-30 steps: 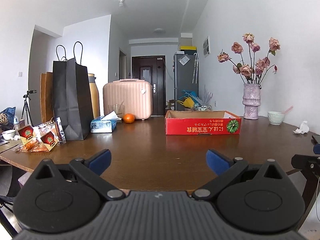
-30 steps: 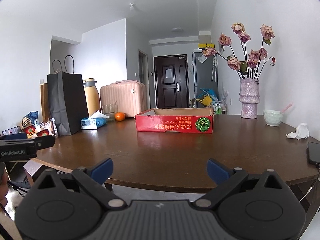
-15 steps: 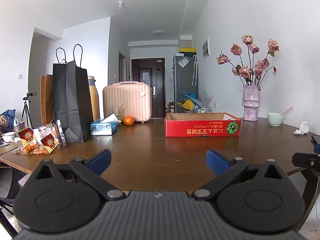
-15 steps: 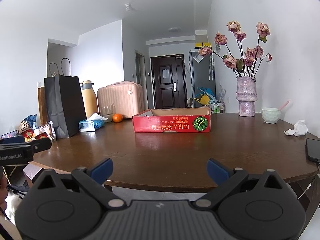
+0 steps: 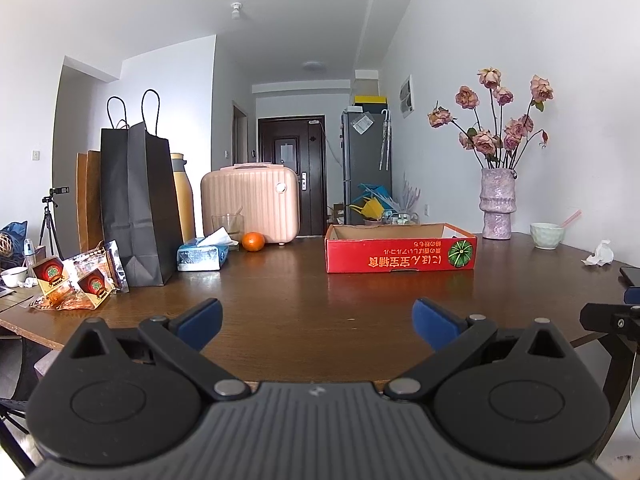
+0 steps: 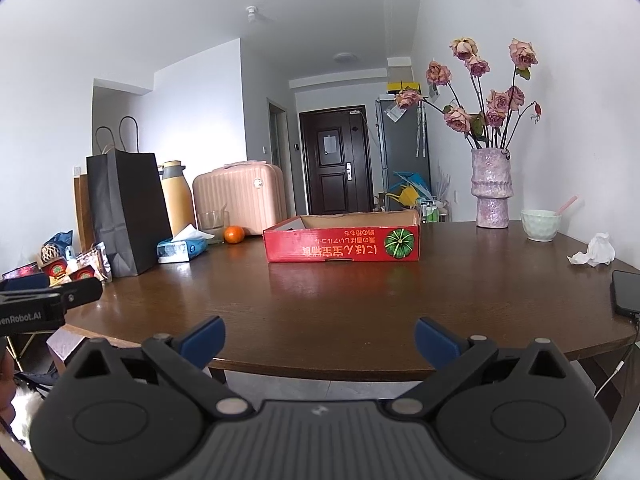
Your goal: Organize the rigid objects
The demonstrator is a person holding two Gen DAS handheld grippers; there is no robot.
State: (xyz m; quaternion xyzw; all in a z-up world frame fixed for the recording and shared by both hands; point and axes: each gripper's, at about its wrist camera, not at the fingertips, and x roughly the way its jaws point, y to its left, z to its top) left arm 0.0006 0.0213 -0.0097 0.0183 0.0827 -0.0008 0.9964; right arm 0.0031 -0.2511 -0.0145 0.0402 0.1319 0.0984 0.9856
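On table (image 5: 304, 304): shallow red cardboard box (image 5: 401, 253), open-topped | both tools released, empty

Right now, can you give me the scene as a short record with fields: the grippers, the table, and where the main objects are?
left gripper: open, empty, held above the near table edge
right gripper: open, empty, in front of the near table edge
table: dark wood, near middle bare
red box: open top, centre of table; inside mostly hidden
orange: left of box, beside tissue pack
black bag: upright, far left
vase: upright with roses, far right
bowl: right of vase
phone: right edge of table
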